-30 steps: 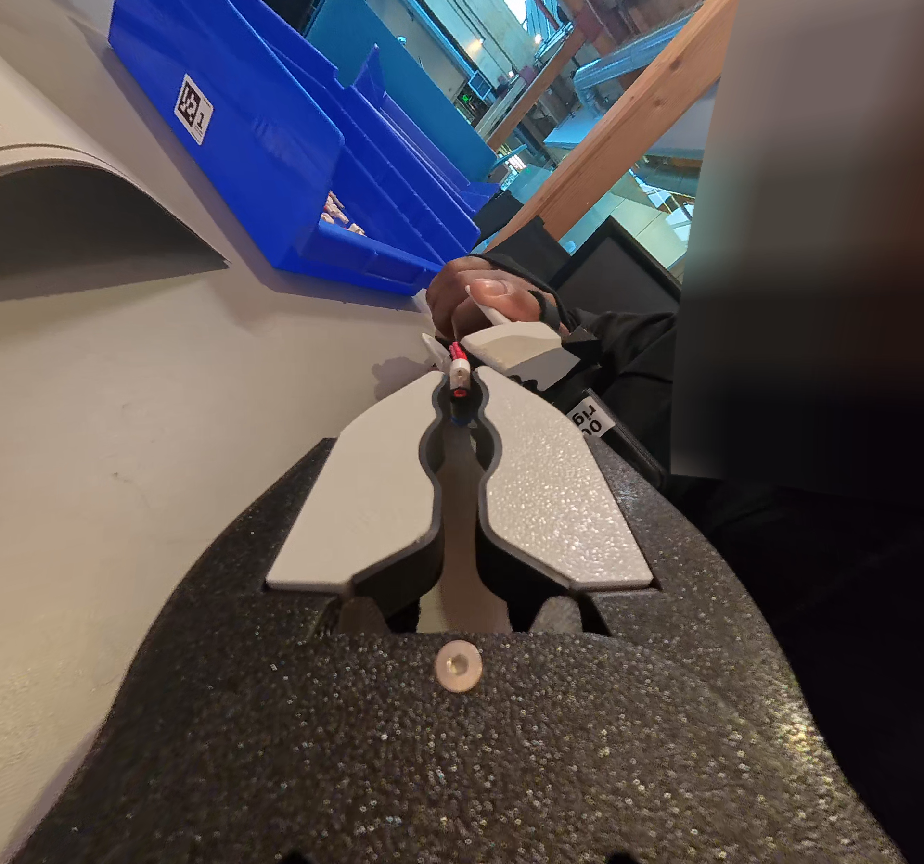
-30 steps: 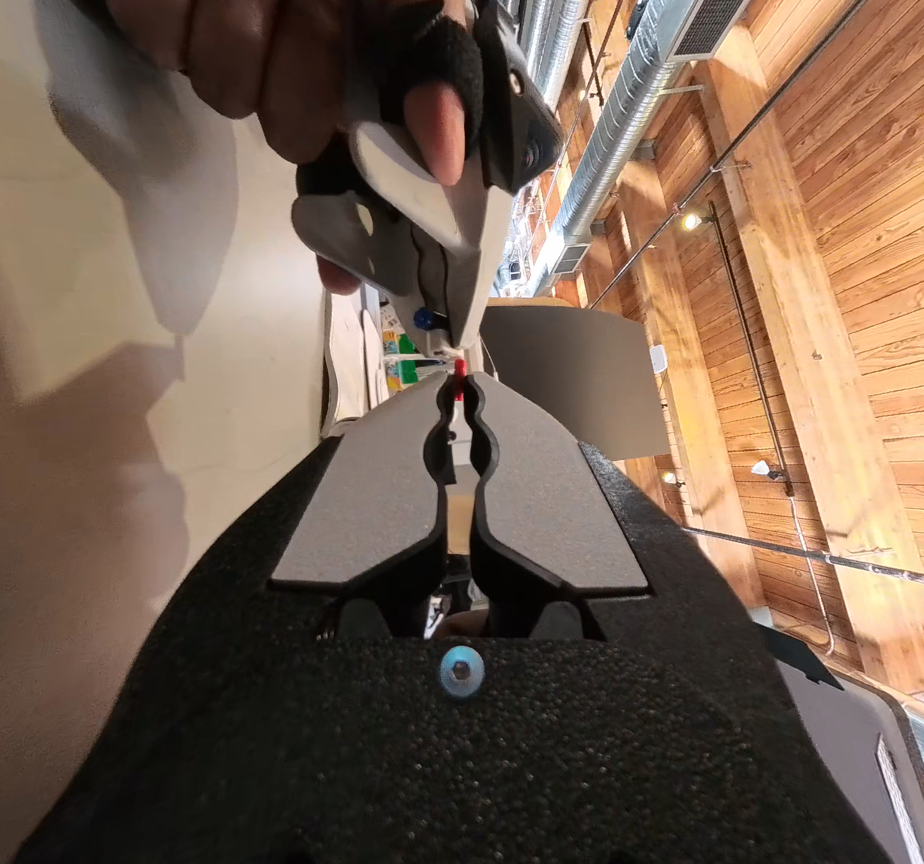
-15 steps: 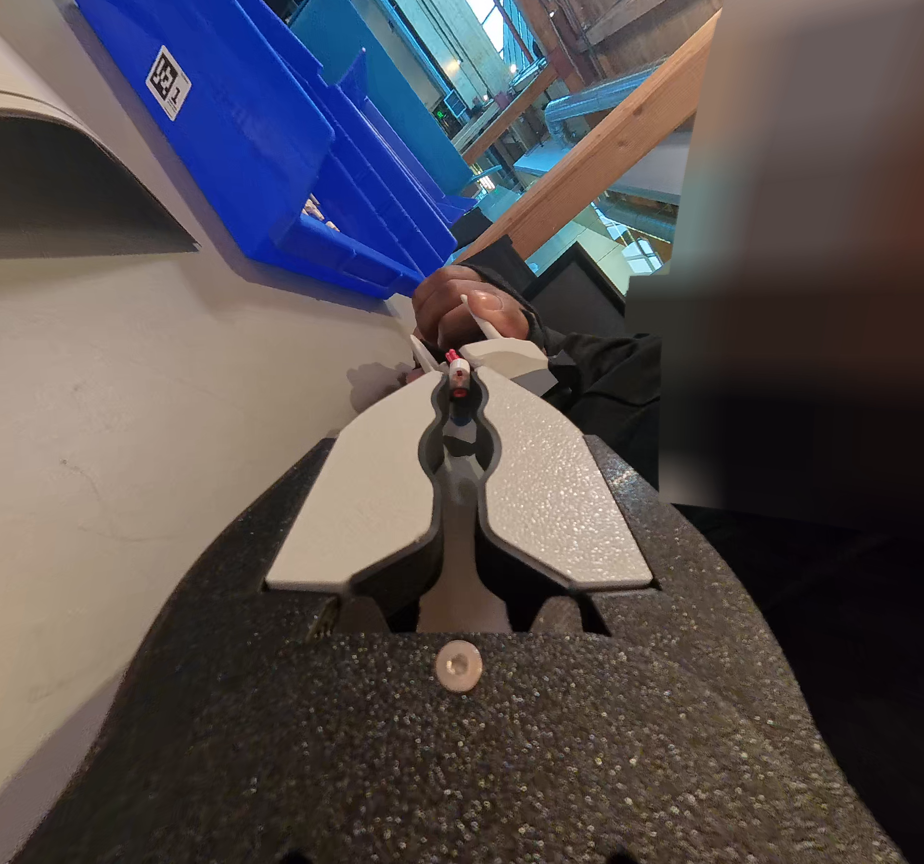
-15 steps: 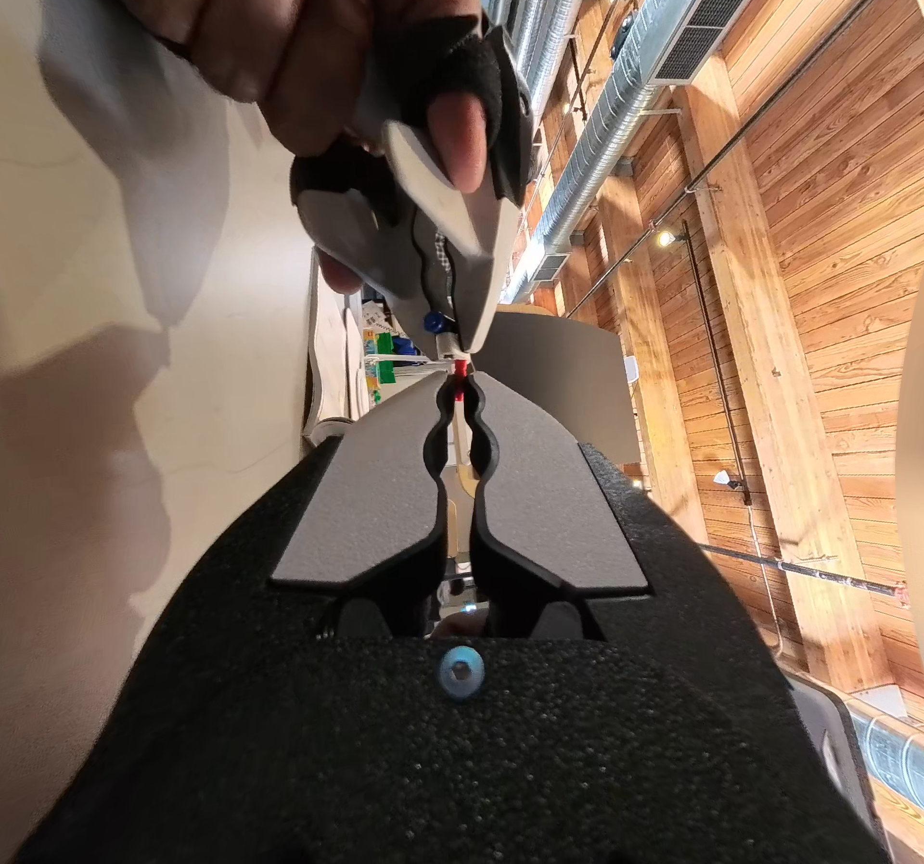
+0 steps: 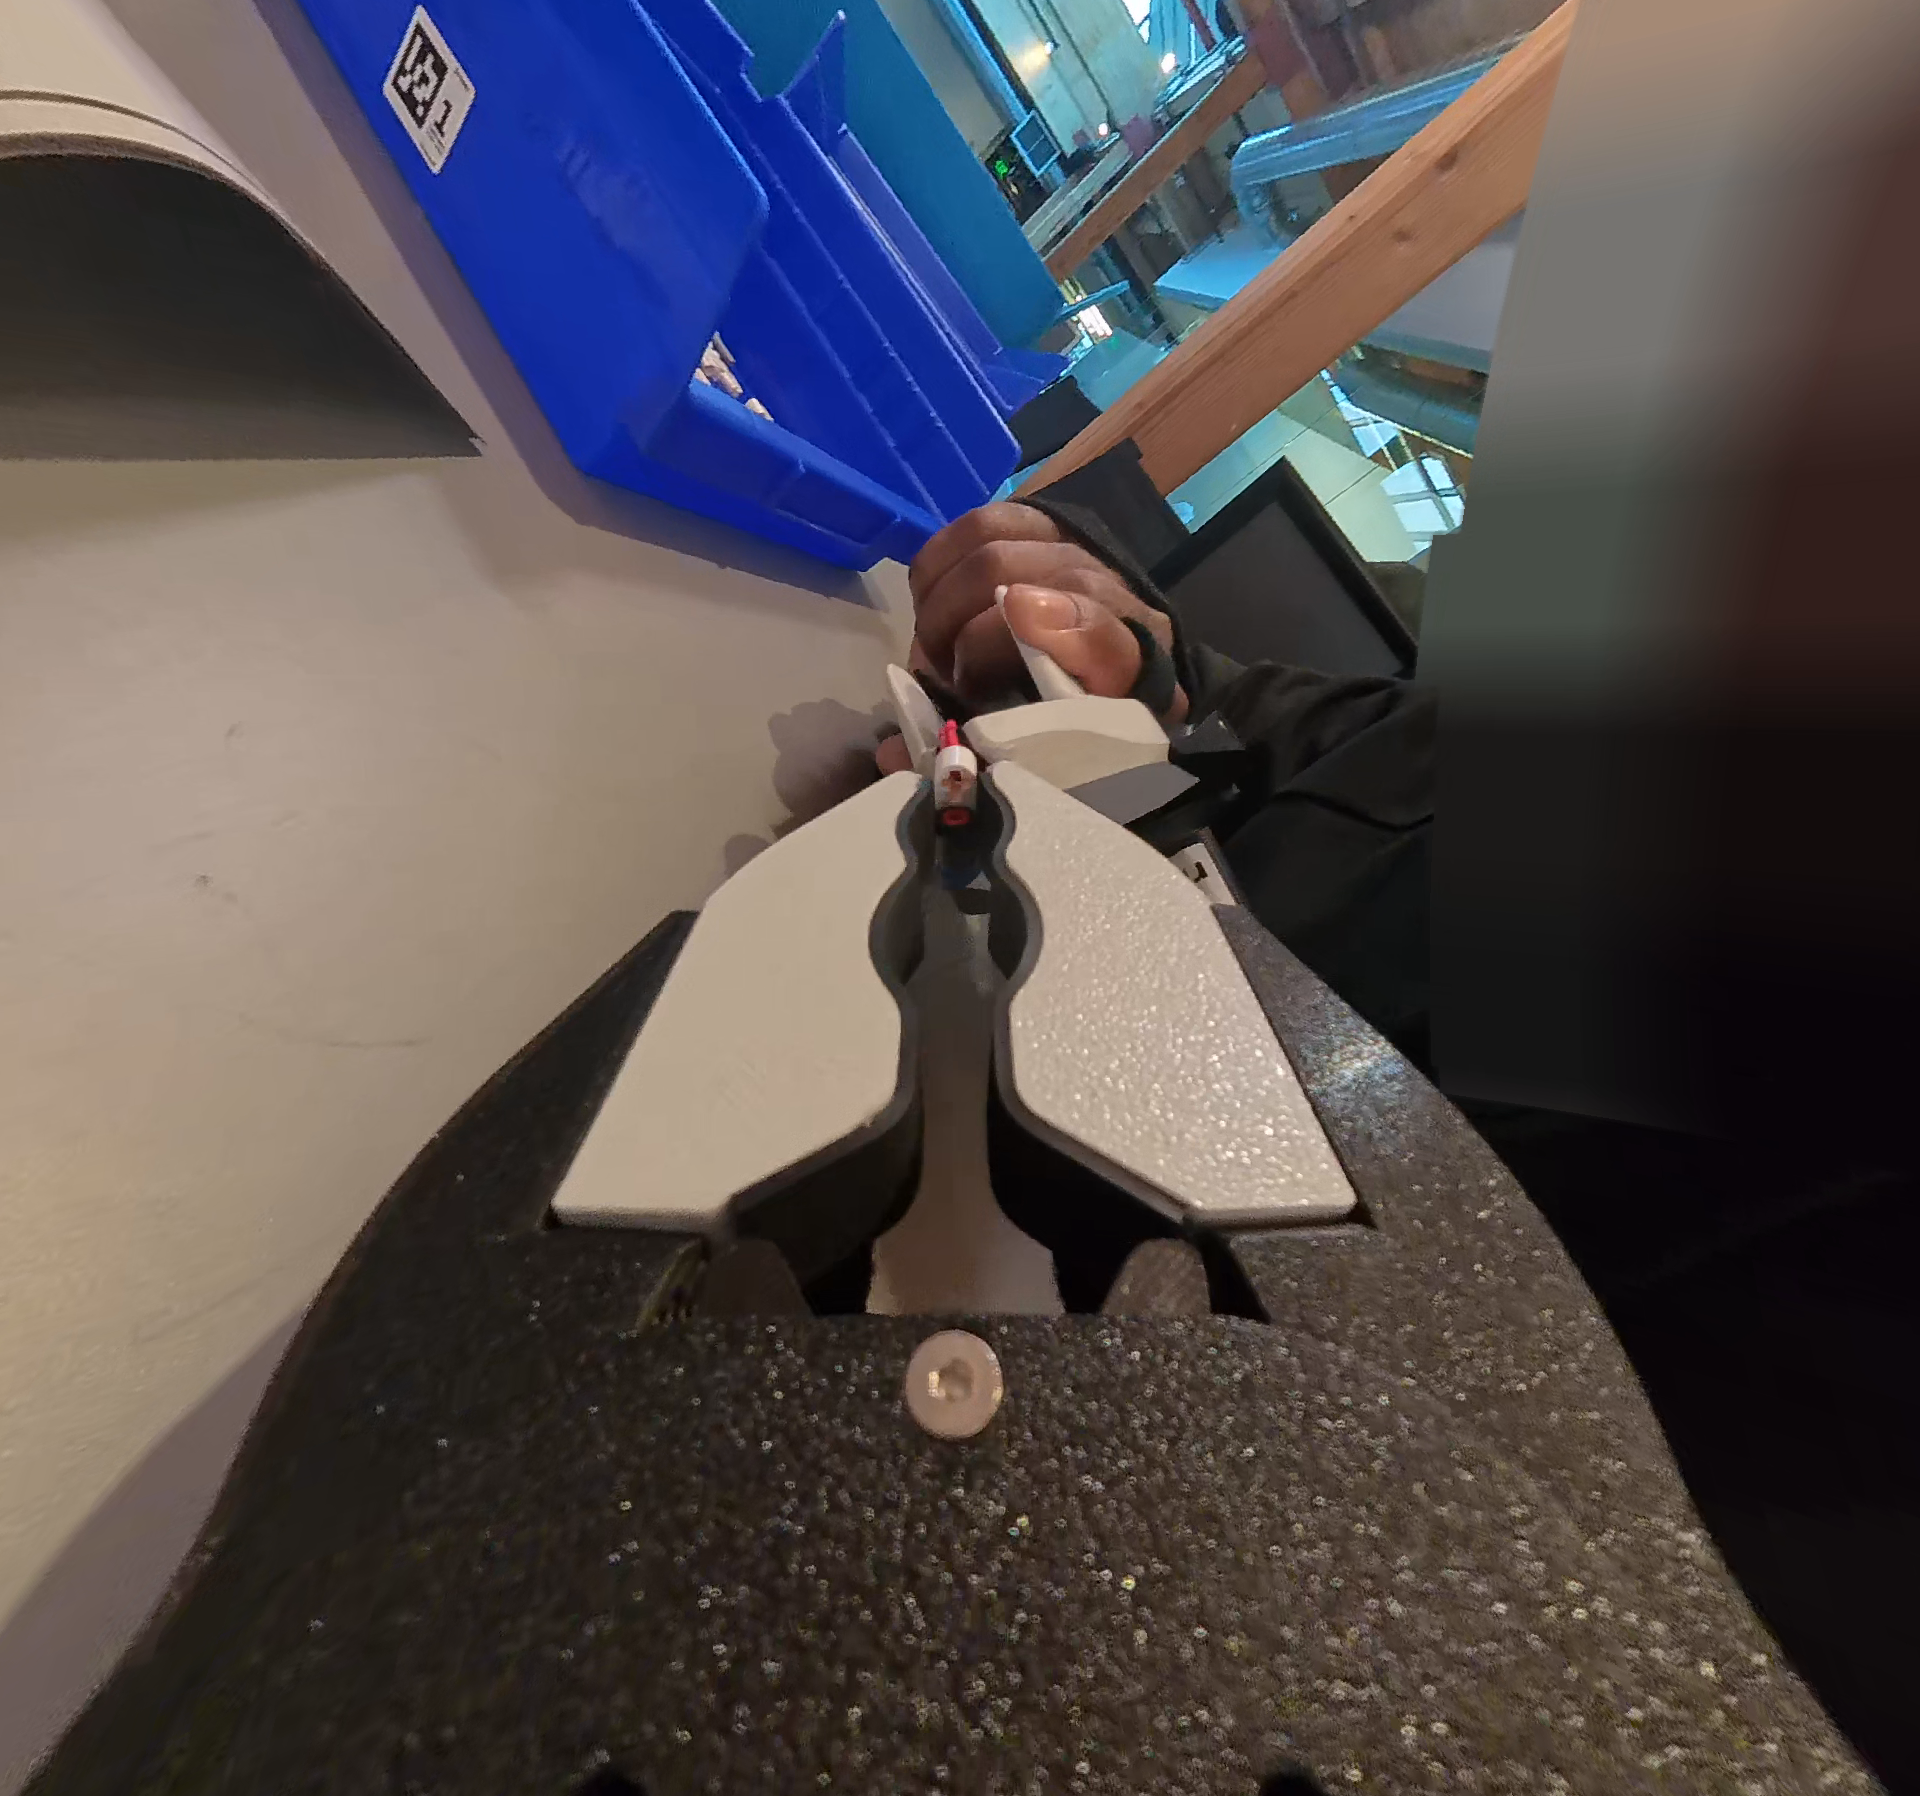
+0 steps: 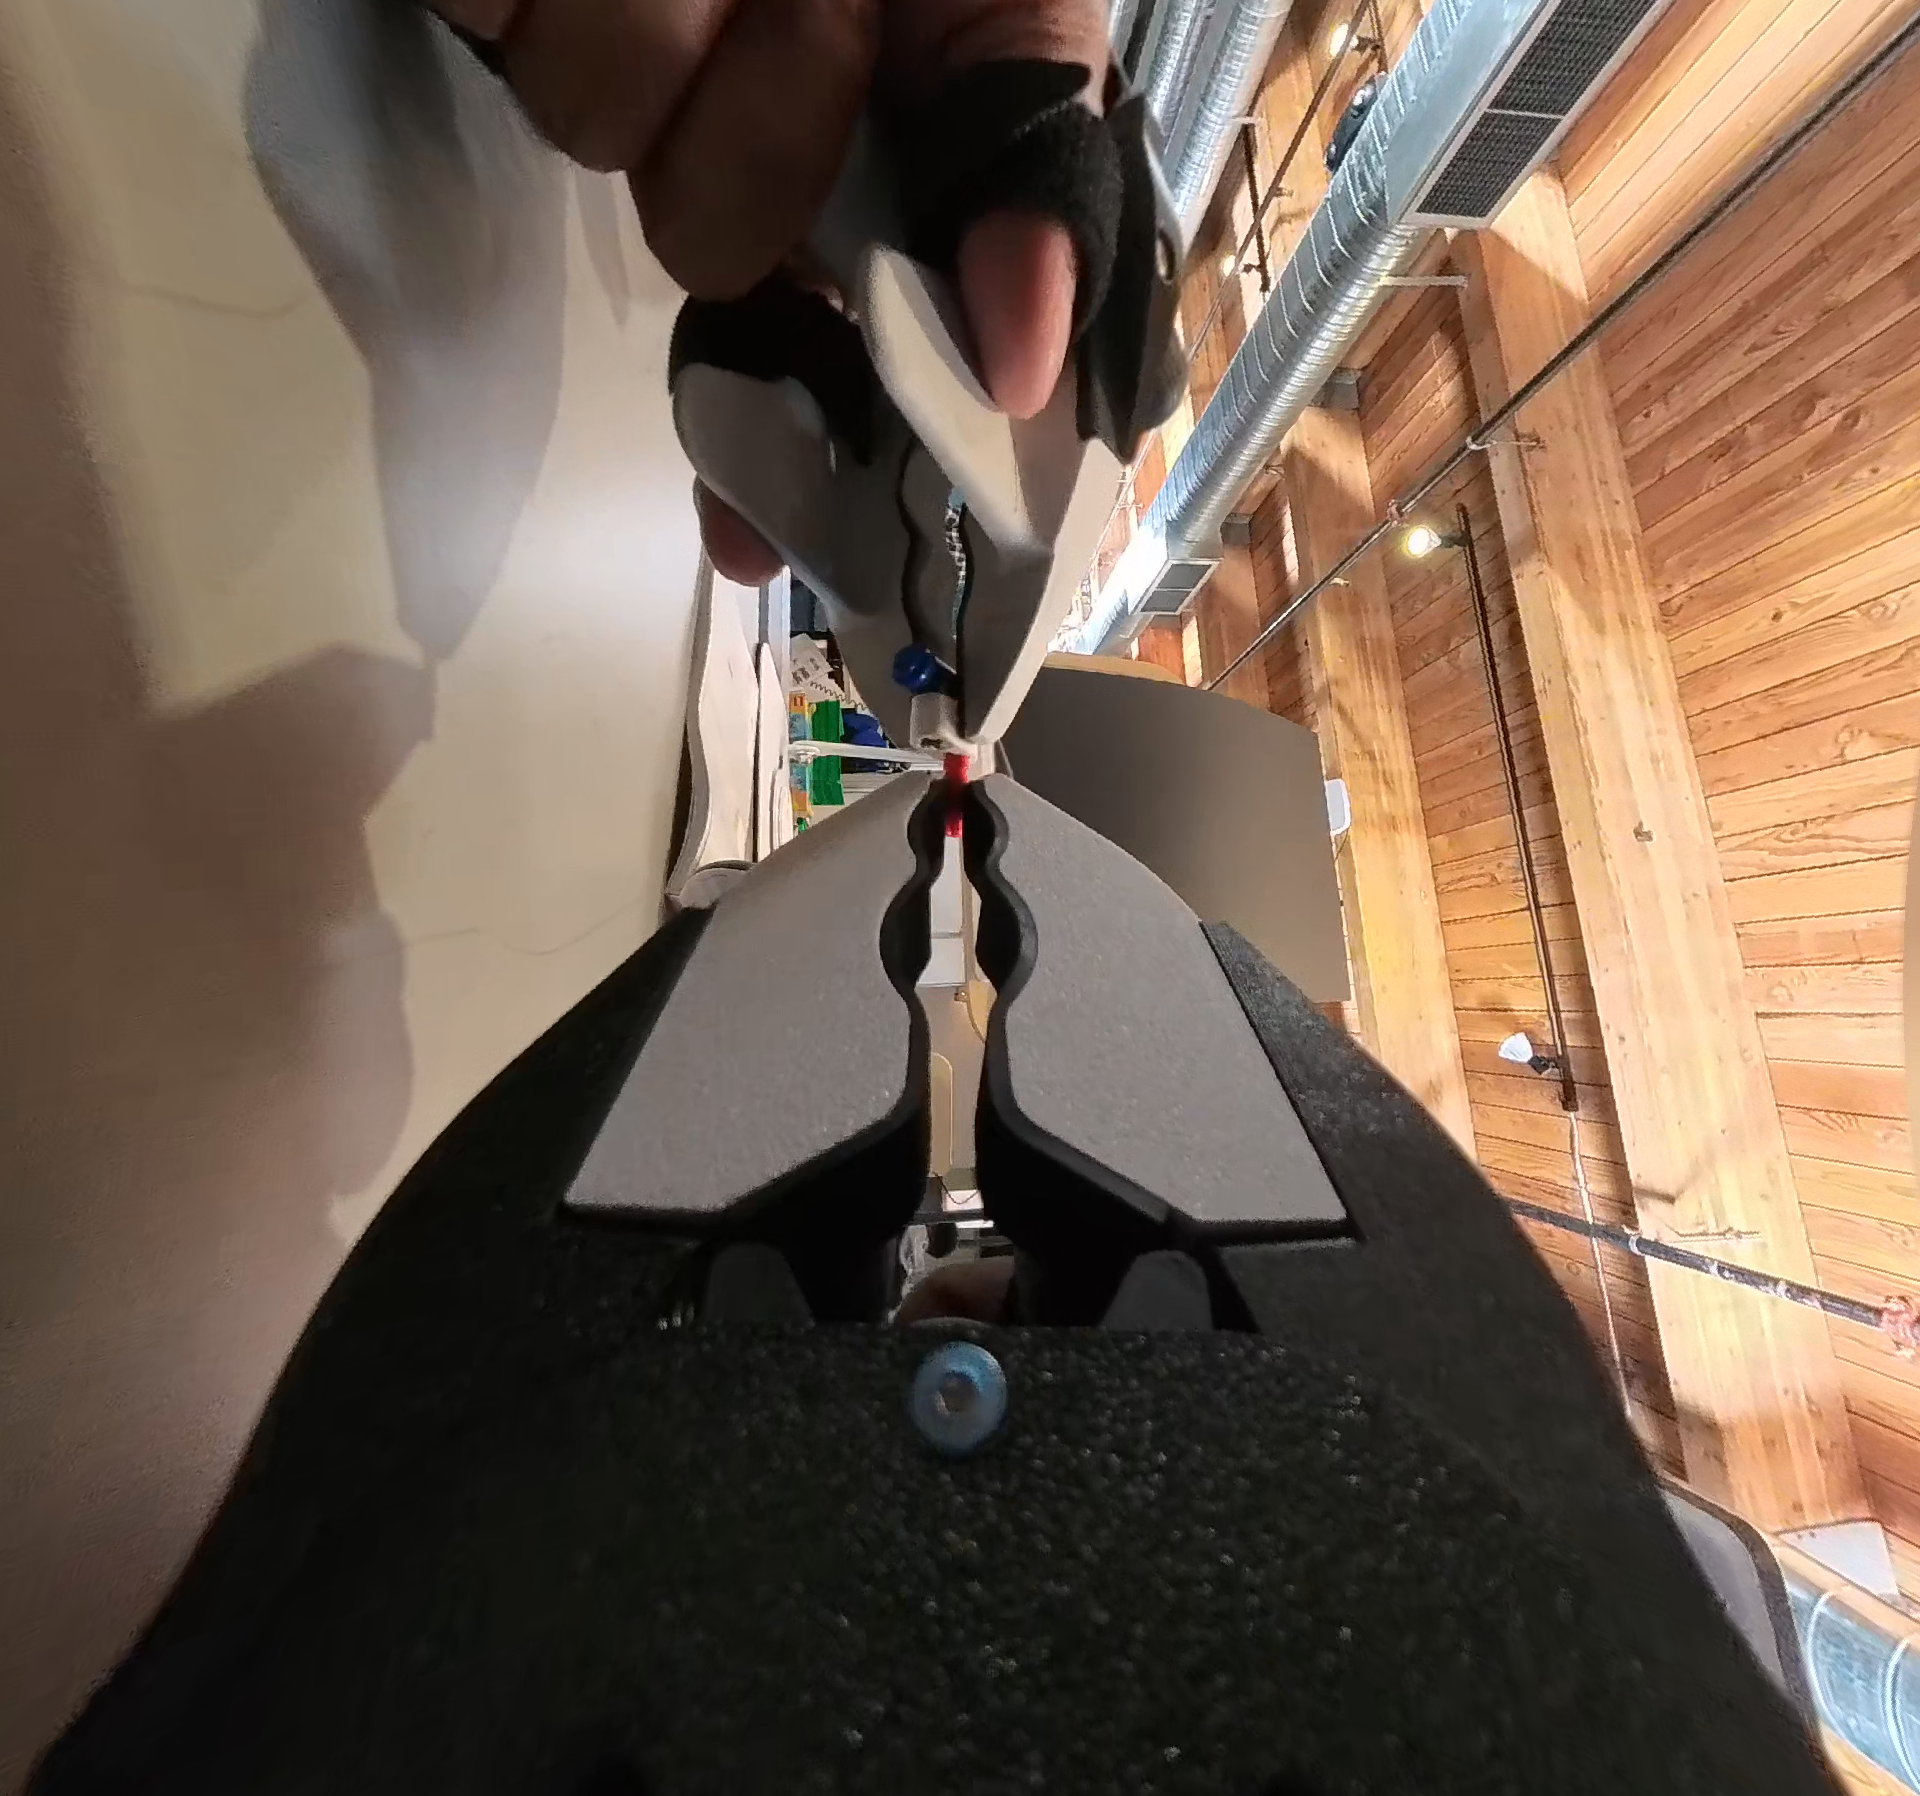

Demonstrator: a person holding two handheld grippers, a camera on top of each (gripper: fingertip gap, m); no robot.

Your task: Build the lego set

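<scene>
Your left tool (image 5: 954, 796) has pale grey speckled fingers (image 5: 1143, 1019) on a glittery black body, pinching a white piece (image 5: 953, 778) with red and blue parts. Your right tool (image 6: 954, 790) nips a red pin (image 6: 954, 806). Far left, the bin (image 5: 582, 188) is bright blue on the cream tabletop (image 5: 312, 707).

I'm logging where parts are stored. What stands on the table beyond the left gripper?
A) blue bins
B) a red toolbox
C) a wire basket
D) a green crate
A: blue bins, the nearest bearing a black-and-white square tag, stand on the pale table beyond the left gripper.
</scene>
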